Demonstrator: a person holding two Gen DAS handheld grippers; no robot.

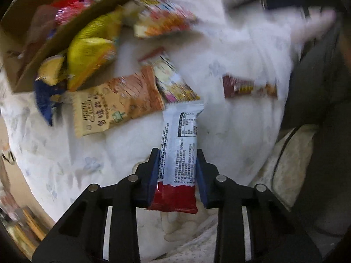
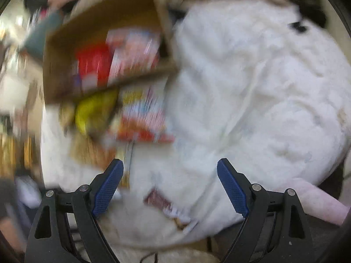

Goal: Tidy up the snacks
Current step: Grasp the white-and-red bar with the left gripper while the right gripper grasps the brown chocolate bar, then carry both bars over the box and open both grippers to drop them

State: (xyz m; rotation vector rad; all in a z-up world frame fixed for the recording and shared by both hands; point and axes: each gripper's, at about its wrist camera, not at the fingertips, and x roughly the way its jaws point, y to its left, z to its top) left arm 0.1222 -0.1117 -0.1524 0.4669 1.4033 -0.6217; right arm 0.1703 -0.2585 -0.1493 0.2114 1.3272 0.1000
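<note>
At the lower centre of the left wrist view, the left gripper (image 1: 177,162) has its fingers clenched on a white and red snack bar (image 1: 178,144) above the white bedding (image 1: 241,131). Loose snack packets (image 1: 118,103) lie beside the cardboard box (image 1: 28,74) at upper left. The right gripper (image 2: 170,186) fingers are spread, grasping nothing, over a dark red bar (image 2: 160,199).

White quilted bedding (image 1: 230,50), faintly flower-printed, rumpled. On it: a cardboard box (image 1: 13,50) at the upper left; just beside its wall a yellow packet (image 1: 92,48), a blue packet (image 1: 46,100), a tan packet (image 1: 116,103); well apart to the right, a dark red bar (image 1: 248,86).
</note>
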